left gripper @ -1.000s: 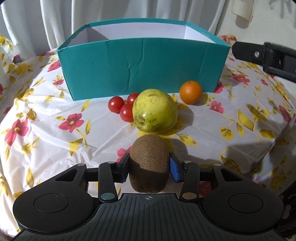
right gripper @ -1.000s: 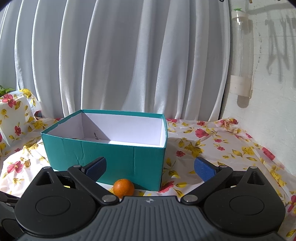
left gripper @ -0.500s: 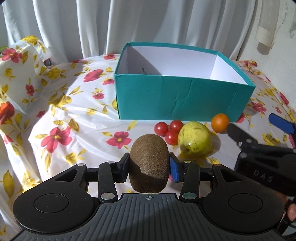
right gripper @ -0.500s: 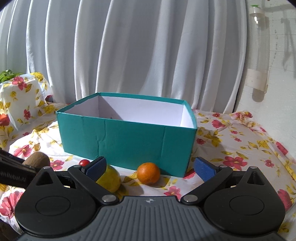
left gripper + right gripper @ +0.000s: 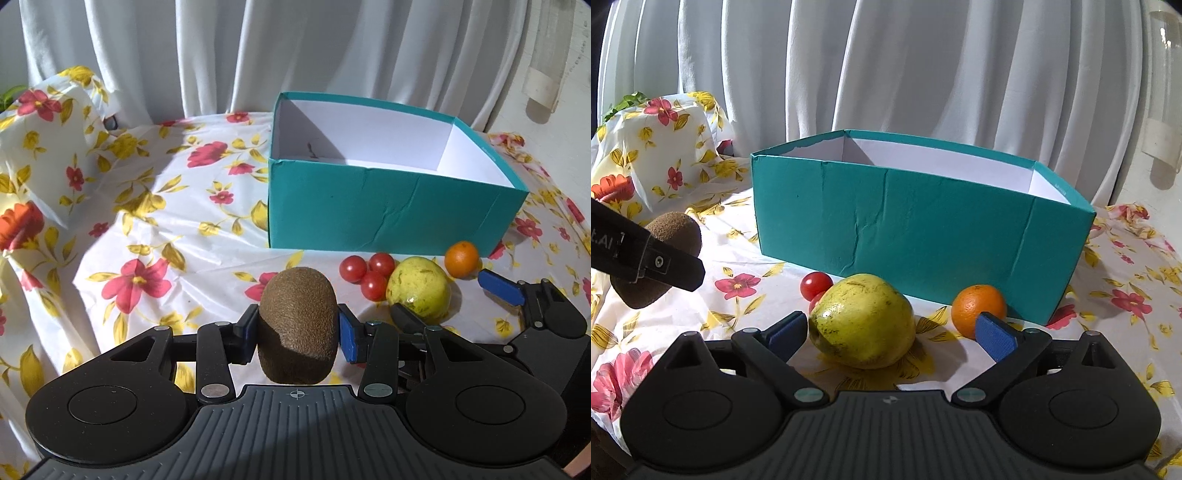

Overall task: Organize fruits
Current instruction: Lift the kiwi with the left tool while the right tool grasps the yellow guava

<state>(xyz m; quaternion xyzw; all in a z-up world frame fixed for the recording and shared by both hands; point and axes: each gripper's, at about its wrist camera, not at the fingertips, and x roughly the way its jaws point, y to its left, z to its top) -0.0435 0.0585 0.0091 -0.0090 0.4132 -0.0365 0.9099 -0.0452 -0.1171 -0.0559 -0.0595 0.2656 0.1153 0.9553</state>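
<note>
Brown kiwi [image 5: 298,325]: clamped in left tongs [image 5: 298,332], lifted off table [image 5: 155,229].
Tomatoes [image 5: 367,273]: 9 o'clock of guava.
Guava [image 5: 862,321]: on table, between spread right tongs [image 5: 892,332], unheld.
Orange [image 5: 977,308]: 3 o'clock of guava.
Teal box [image 5: 923,229]: 12 o'clock.

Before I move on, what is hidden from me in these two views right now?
- Teal box floor: right wrist view, its front wall hides it.
- Cherry tomatoes: right wrist view, yellow-green fruit covers all but two.
- Kiwi underside: left wrist view, left gripper body hides it.
</note>
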